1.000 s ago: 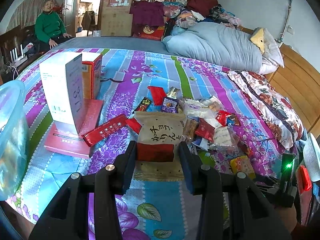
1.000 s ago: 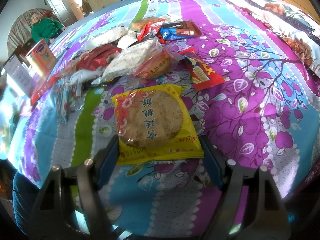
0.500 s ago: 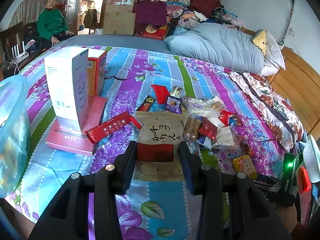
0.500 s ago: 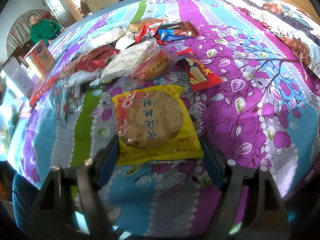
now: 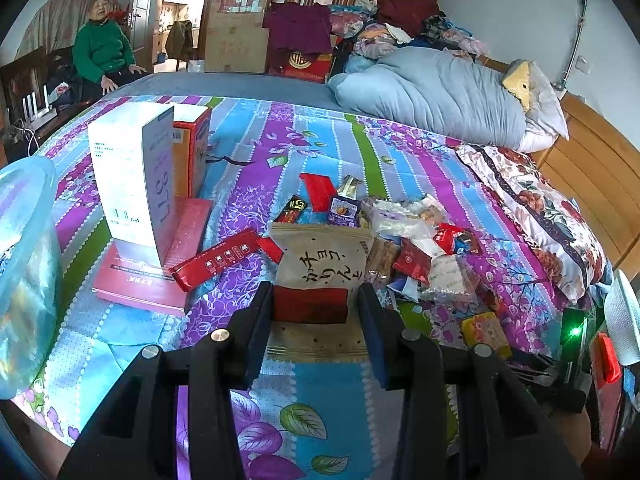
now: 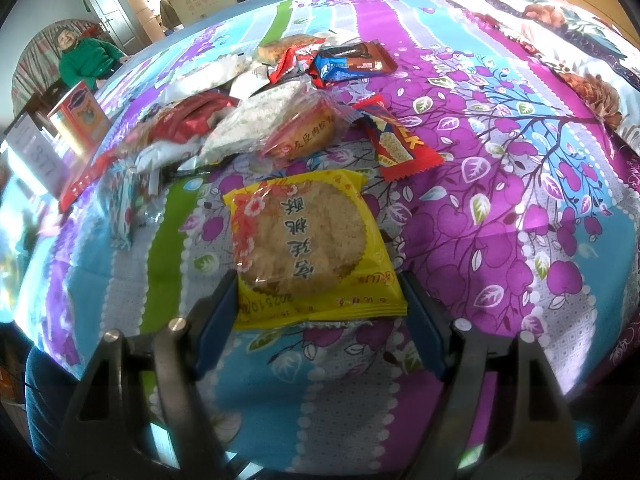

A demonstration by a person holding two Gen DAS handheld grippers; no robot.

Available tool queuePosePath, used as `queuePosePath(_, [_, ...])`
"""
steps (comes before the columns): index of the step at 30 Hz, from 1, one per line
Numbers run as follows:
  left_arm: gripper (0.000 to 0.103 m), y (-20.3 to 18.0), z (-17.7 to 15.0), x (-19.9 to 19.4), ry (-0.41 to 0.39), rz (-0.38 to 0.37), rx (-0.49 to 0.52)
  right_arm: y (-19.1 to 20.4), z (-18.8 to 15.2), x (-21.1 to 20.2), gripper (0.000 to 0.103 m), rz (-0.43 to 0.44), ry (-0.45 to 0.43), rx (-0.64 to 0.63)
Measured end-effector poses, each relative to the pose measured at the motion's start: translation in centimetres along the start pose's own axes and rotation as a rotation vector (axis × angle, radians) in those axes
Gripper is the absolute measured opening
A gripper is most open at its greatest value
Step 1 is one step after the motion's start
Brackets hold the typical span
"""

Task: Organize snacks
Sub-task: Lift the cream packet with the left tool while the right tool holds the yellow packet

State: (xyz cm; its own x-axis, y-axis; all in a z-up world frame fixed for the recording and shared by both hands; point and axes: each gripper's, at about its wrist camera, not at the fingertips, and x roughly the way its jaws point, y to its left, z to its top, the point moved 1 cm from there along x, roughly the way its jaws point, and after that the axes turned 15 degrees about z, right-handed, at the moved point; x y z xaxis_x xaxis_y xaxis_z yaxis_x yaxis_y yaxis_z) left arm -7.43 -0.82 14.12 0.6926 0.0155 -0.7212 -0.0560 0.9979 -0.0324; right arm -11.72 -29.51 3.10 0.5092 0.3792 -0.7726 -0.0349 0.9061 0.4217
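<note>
Bedroom setup, with everything laid out on a bed (image 5: 256, 152) covered in a purple, blue and green striped floral sheet. Left gripper (image 5: 316, 320) is pinching a tan snack bag (image 5: 322, 264) with a red band, 1 pad on each side edge, right at the near end of the snack pile (image 5: 416, 240). Right gripper (image 6: 320, 308) is spread wide but its 2 pads sit against both edges of a yellow cookie packet (image 6: 308, 244), which lies flat on the sheet. Just past it are a clear-wrapped pastry (image 6: 304, 132) and a red bar wrapper (image 6: 396, 144). Further left, a white box (image 5: 132, 176) stands on a flat red box (image 5: 160, 264), with an orange box (image 5: 192, 148) behind. Someone in a green sweater (image 5: 104, 52) sits in the back.
</note>
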Motion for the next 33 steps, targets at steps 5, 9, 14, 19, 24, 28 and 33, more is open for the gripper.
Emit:
queuePosePath(5, [0.043, -0.2, 1.0, -0.2, -0.007, -0.013, -0.013, 0.0, -0.1, 0.1, 0.078, -0.006, 0.003, -0.005])
queuePosePath(9, [0.043, 0.0, 1.2, -0.1, -0.009, -0.016, -0.022, 0.0, -0.1, 0.1, 0.078, -0.007, 0.002, -0.007])
queuePosePath(14, [0.043, 0.4, 1.0, 0.2, 0.001, -0.015, -0.027, 0.0, -0.1, 0.1, 0.078, -0.011, 0.005, -0.008])
queuePosePath(19, [0.043, 1.1, 0.8, 0.2, 0.005, -0.013, -0.039, 0.1, 0.0, 0.0, 0.078, -0.018, 0.01, -0.012])
queuePosePath(24, [0.043, 1.3, 0.8, 0.3, 0.007, -0.015, -0.043, 0.2, -0.1, 0.0, 0.078, -0.025, 0.012, -0.014])
queuePosePath(28, [0.043, 1.6, 1.0, 0.2, 0.004, -0.016, -0.046, 0.2, -0.1, 0.1, 0.078, -0.027, 0.014, -0.015])
queuePosePath(33, [0.043, 1.7, 1.2, 0.2, 0.004, -0.012, -0.051, 0.3, -0.1, 0.1, 0.078, -0.027, 0.016, -0.015])
